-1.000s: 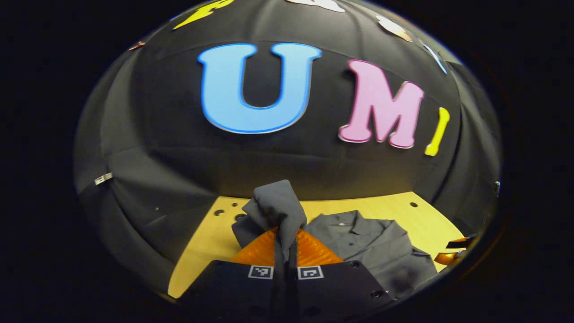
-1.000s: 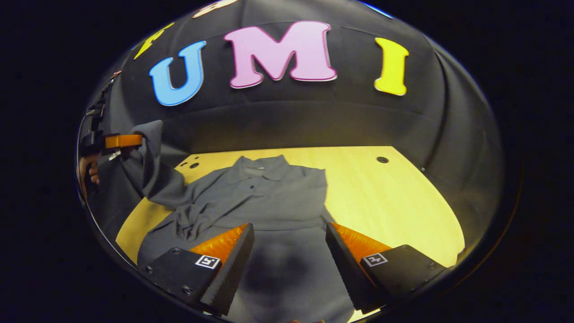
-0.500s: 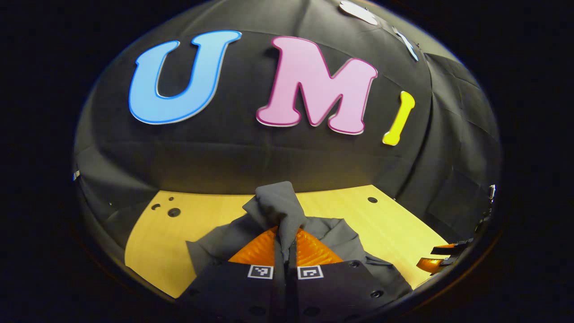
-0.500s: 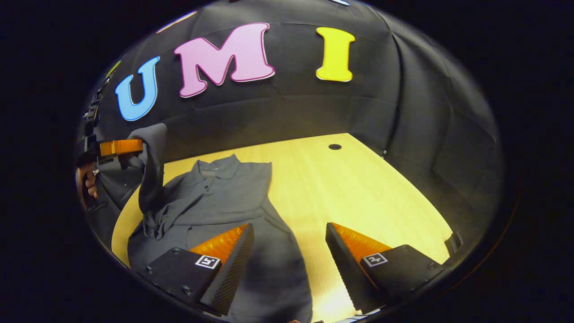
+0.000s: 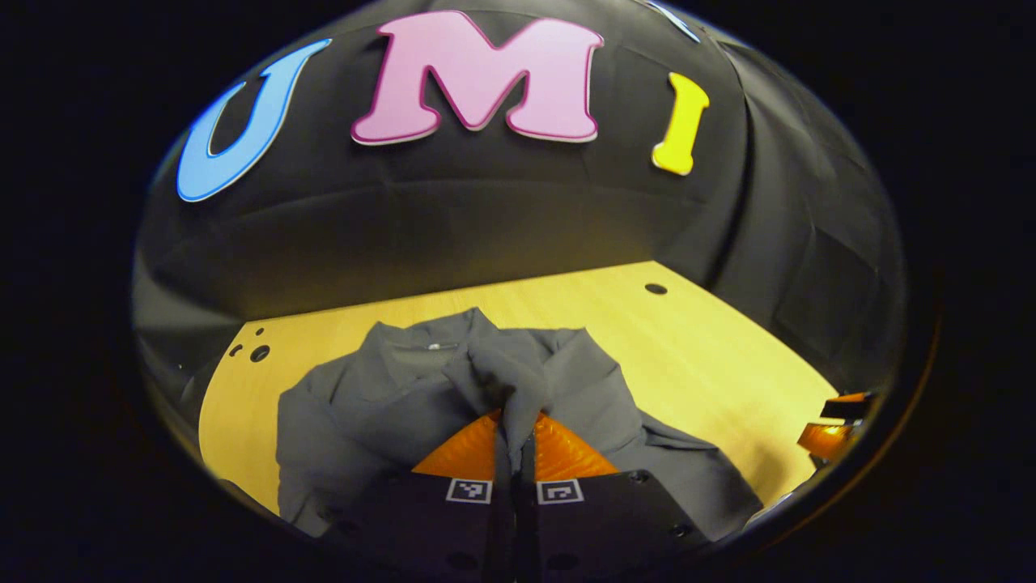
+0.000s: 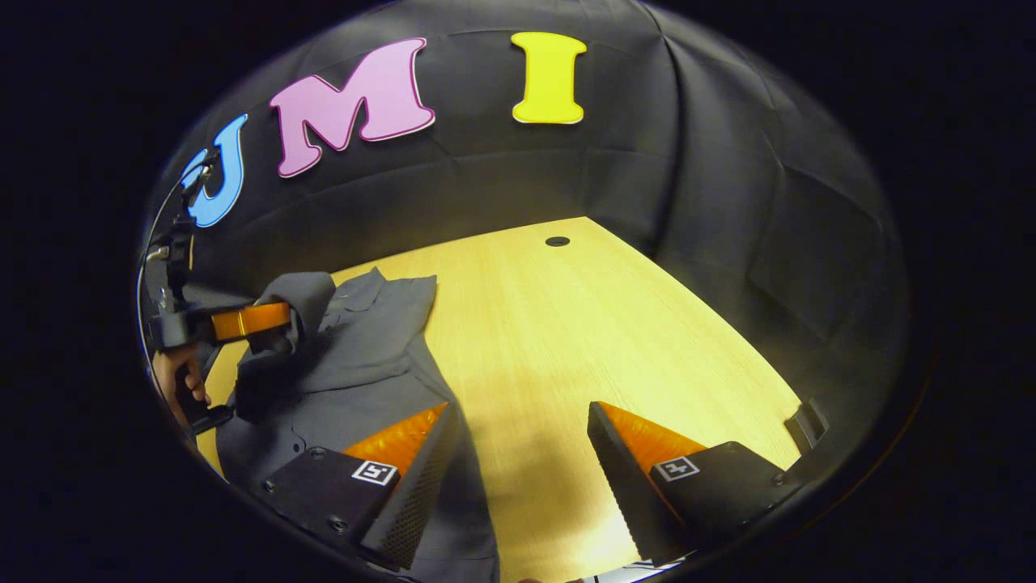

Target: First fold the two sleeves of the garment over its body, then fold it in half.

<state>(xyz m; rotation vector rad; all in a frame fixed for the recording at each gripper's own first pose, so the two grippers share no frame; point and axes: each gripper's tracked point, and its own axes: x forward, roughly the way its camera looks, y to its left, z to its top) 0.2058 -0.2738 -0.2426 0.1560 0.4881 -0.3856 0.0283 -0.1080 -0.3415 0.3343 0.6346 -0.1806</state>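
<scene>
On table (image 6: 615, 324): one garment (image 5: 388, 397) | left tongs (image 5: 515, 421) pinch one sleeve (image 5: 510, 372) | right tongs (image 6: 522, 425) agape

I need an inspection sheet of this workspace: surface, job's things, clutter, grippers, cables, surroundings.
Surface: light wooden table with round holes, one near its far edge.
Job's things: grey collared shirt lying on the table; one sleeve is lifted above the shirt's body near the collar.
Clutter: nothing seen.
Grippers: left gripper shut on the sleeve, with a hand on its handle; right gripper open, over the table beside the shirt's edge, holding nothing.
Cables: thin cable above the left gripper.
Surroundings: black cloth wall behind and beside the table.
</scene>
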